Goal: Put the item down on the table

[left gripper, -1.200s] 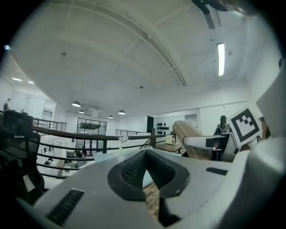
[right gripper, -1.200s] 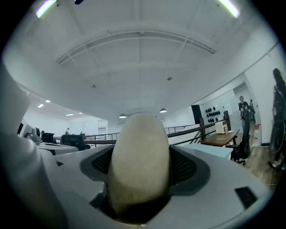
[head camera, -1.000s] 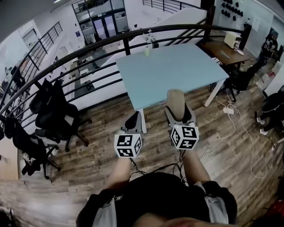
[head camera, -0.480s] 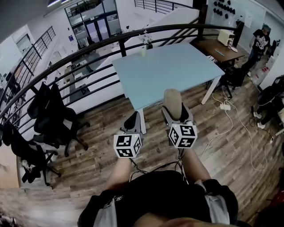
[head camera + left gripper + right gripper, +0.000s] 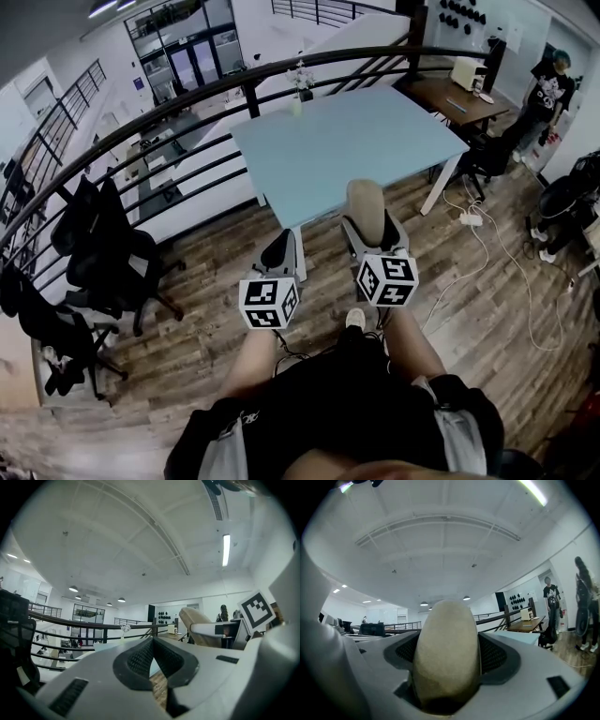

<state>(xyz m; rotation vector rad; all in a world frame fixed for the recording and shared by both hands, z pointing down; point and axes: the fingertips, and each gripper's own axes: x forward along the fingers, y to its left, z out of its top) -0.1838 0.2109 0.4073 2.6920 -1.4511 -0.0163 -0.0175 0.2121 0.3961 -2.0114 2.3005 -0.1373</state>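
Note:
A tan, oval, bread-like item [image 5: 367, 207] stands upright between the jaws of my right gripper [image 5: 372, 228], which is shut on it. In the right gripper view the item [image 5: 446, 656] fills the gap between the jaws of the right gripper [image 5: 447, 660]. My left gripper [image 5: 280, 255] is shut with nothing in it; its pads meet in the left gripper view [image 5: 152, 660]. Both grippers hang over the wooden floor, short of the near edge of the light blue table [image 5: 347, 150].
A small vase with flowers [image 5: 298, 94] stands at the table's far edge by a black railing [image 5: 141, 159]. Black office chairs [image 5: 103, 253] stand at the left. Cables and a power strip [image 5: 469, 218] lie on the floor at the right. A person [image 5: 546, 94] stands by a wooden desk [image 5: 459, 91].
The view has shifted a little, the table now nearer in the frame. A shoe now shows below the right gripper. The person at the right has come further into view.

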